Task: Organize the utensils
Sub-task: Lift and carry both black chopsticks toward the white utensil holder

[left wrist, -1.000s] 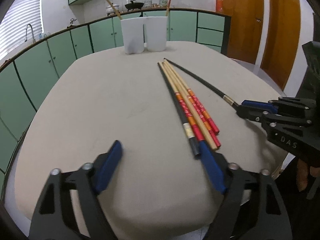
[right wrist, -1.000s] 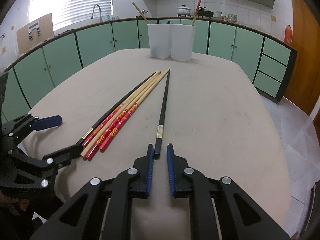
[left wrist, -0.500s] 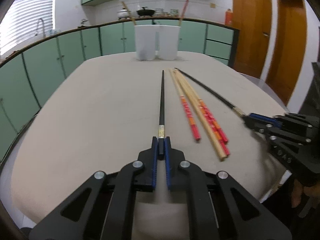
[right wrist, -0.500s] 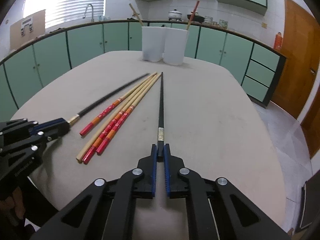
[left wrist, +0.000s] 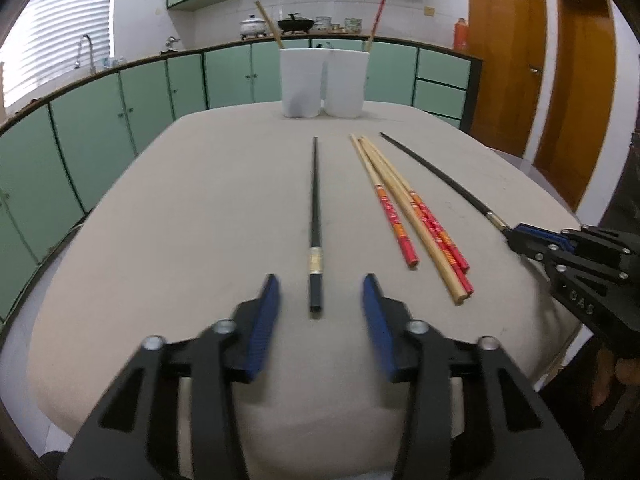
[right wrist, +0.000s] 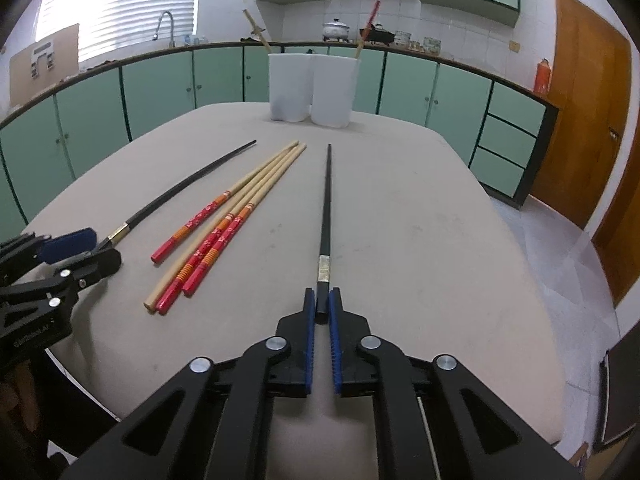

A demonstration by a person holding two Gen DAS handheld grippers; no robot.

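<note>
1. Our left tongs (left wrist: 318, 300) stand open, w/ a black stick (left wrist: 315, 216) lying on the table (left wrist: 180, 220) between the pads, not gripped.
2. Middle: four red/wood sticks (left wrist: 416, 220) lie loose, near the cups (left wrist: 324, 82).
3. Our right tongs (right wrist: 321, 306) pinch the 2nd black stick (right wrist: 326, 204) at its end.
4. Next, we think: lift it to a cup, tip down, w/o sweeping the others.

Green cabinets (left wrist: 100, 128), wooden doors (left wrist: 504, 52), pot (right wrist: 336, 29) on counter, faucet (right wrist: 166, 26) under blinds

Black linkage fingers (left wrist: 260, 320), blue ribbed pads, silver screws
</note>
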